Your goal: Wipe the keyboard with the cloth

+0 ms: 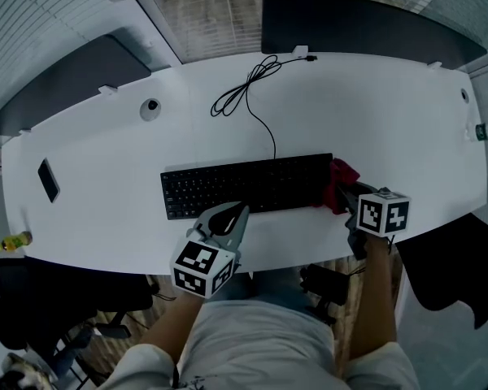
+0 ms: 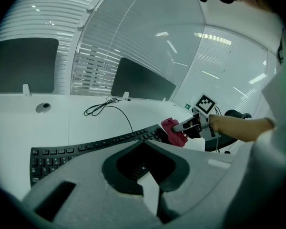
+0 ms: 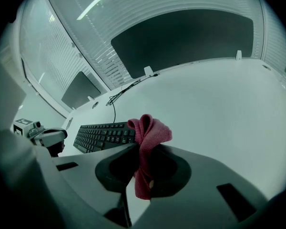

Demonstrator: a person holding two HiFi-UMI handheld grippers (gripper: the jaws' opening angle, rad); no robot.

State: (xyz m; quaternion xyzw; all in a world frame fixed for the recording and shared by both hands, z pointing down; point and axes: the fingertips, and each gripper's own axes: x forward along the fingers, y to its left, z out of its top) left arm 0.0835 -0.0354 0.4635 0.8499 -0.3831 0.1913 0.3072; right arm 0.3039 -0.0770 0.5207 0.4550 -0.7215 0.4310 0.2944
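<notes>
Here the red cloth [image 3: 150, 130] is clamped between the jaws of the right gripper [image 3: 142, 146], bunched above the tips and hanging in a fold below them. In the head view this gripper is at the right end of the black keyboard [image 1: 248, 184], and the cloth lies against that end, partly over the last keys; whether it presses on them cannot be told. The keyboard lies lengthwise on the white table [image 1: 374, 112], a little back from the near edge, and its black cable [image 1: 248, 92] runs away from the back edge in loose loops to a plug at the far side. The left gripper [image 1: 242, 210] is at the keyboard's front edge, left of the middle, with its jaws together and nothing between them; its own view shows the tips meeting over the keys, and the table shows pale through the slit lower down. The two grippers are well apart, one at each side of the person's lap. A dark phone [image 1: 49, 179] lies near the table's left end, and a round grey grommet [image 1: 150, 108] sits farther back on that side.
</notes>
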